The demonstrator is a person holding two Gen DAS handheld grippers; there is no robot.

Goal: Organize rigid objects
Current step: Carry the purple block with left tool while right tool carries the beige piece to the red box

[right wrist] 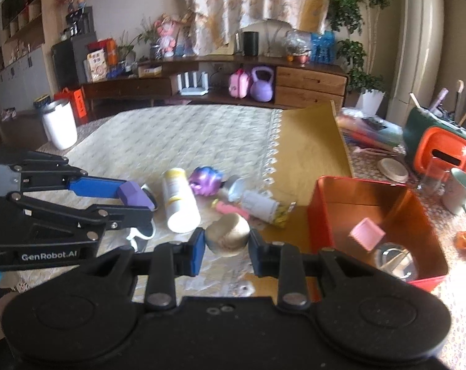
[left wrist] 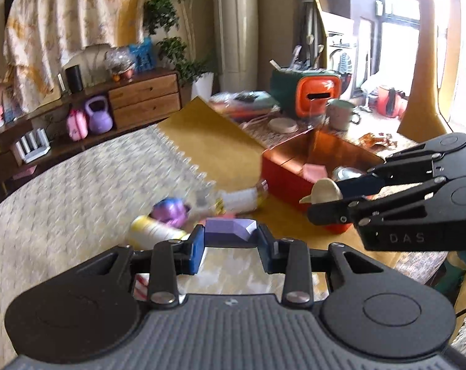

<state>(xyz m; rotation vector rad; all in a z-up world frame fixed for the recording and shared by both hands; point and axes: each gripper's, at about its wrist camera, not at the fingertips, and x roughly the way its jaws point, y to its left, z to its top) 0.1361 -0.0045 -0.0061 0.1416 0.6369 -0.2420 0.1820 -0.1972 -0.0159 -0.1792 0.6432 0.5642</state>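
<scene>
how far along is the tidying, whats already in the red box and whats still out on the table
Done: a pink block and a shiny metal item already lie in the red box.

In hand: the left gripper clamps a purple block; the right gripper clamps a beige rounded piece.

Left: a white bottle, a purple toy, a labelled bottle and a small pink piece lie on the tablecloth.
</scene>
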